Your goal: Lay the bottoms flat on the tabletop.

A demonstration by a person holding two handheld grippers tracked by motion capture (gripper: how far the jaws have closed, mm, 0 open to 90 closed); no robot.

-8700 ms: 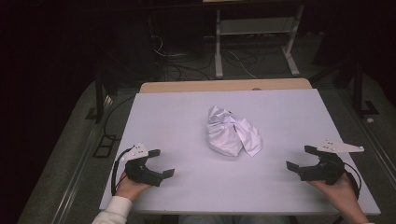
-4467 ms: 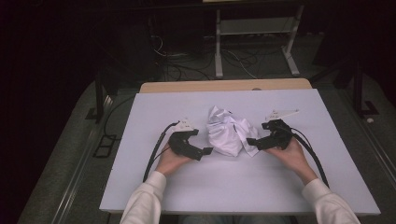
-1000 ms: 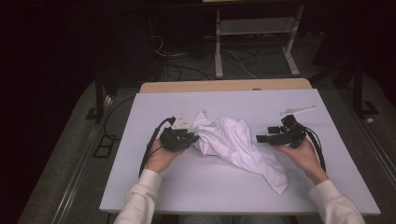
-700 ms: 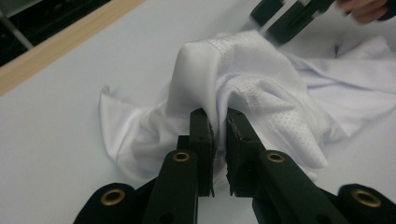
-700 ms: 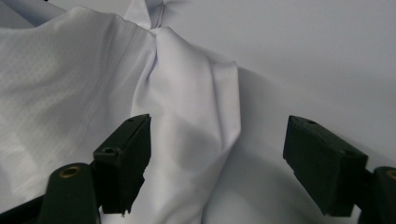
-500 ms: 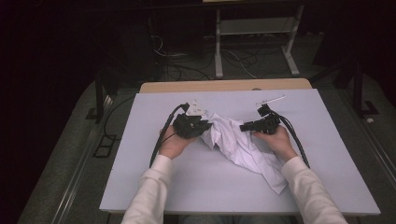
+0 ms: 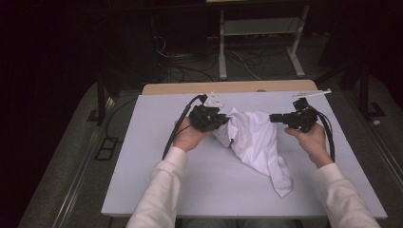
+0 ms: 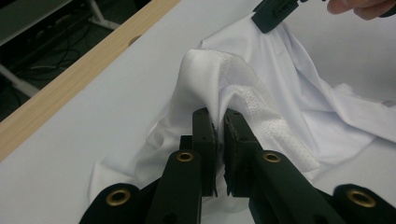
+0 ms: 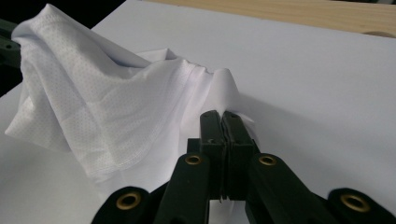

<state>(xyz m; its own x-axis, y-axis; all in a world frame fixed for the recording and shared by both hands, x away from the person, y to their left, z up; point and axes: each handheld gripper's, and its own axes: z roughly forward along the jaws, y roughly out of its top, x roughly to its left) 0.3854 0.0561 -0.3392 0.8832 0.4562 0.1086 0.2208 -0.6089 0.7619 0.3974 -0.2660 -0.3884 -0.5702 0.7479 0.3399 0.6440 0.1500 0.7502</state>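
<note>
Your left gripper [image 7: 223, 119] is clenched on a fold of the white garment [image 7: 256, 142] (mesh fabric bunches up between its jaws), and your right gripper [image 7: 274, 118] grasps another edge of it. The garment lies toward the table's [image 7: 152, 180] far edge, between your hands, one tail trailing toward the near edge.

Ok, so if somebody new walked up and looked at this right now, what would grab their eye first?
Probably the crumpled white garment mid-table, bright against the dark room, with one end trailing toward the person's side. Next, the two black grippers at its far corners: the left gripper is clamped on a raised fold, and the right gripper is shut on the fabric's edge.
</note>
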